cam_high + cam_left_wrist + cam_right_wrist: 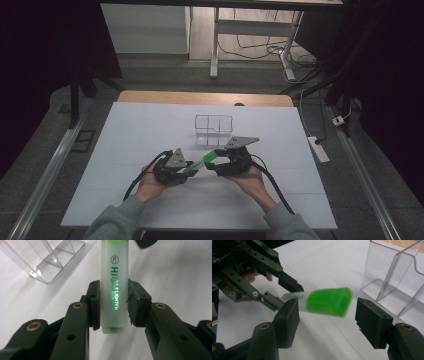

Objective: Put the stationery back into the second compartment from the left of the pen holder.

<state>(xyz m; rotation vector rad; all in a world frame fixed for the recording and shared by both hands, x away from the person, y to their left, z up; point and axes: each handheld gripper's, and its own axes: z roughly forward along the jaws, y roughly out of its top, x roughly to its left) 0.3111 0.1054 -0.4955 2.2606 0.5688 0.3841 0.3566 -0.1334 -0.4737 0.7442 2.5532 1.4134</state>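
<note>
Highlighter [114, 287] was held above table [150, 130], near clear organizer [213, 129]. Barrel was pinched by left gripper [113, 306]; long axis ran toward right gripper [327, 315]. Green cap [328, 302] lay between right jaws, spread, pads not touching. "HIGHLIGHTER" was read on barrel; smaller print illegible.

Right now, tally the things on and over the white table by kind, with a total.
Green highlighter: 1, clamped in the left gripper, its cap between the open jaws of the right gripper
Clear plastic organiser: 1
Handheld grippers: 2
Total: 4
</note>
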